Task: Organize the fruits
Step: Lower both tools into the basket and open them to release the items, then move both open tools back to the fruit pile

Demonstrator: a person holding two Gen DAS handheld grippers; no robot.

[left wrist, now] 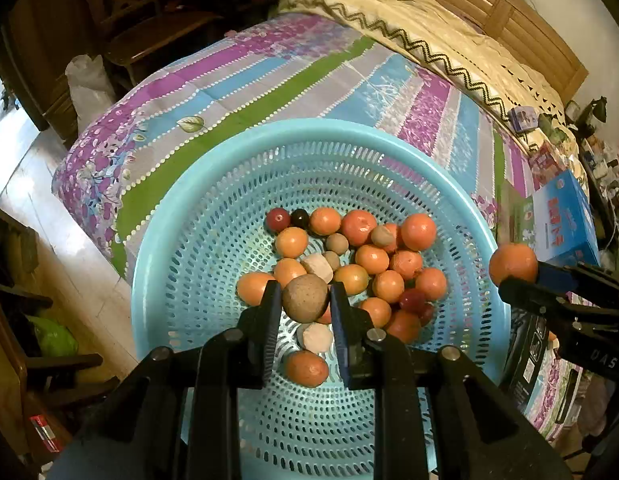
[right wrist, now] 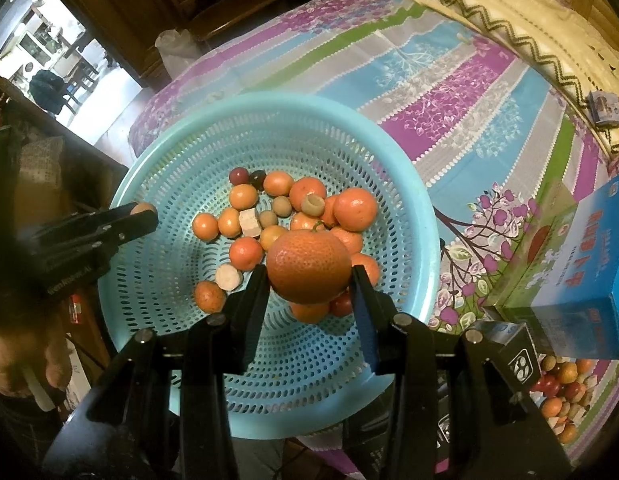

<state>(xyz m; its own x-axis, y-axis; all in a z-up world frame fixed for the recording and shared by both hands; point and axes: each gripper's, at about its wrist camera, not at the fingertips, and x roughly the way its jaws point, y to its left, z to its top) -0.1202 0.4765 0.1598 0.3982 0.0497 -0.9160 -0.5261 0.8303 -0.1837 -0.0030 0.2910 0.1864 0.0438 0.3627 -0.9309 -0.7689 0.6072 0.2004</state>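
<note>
A light blue perforated basket (left wrist: 181,240) (right wrist: 389,160) sits on the patterned bedspread and holds several oranges, small red fruits, brown round fruits and pale cut pieces. My left gripper (left wrist: 305,300) is shut on a brown round fruit (left wrist: 305,298) above the basket's middle; it also shows at the left of the right wrist view (right wrist: 143,214). My right gripper (right wrist: 309,272) is shut on a large orange (right wrist: 309,266), held above the basket's near right side; it shows in the left wrist view (left wrist: 513,268) over the basket's right rim.
A blue box (right wrist: 589,260) and a green box (right wrist: 537,248) stand on the bed to the right of the basket. A pile of more fruit (right wrist: 565,396) lies at the lower right. The cream quilt (left wrist: 429,28) covers the far bed. The floor (left wrist: 49,220) lies left.
</note>
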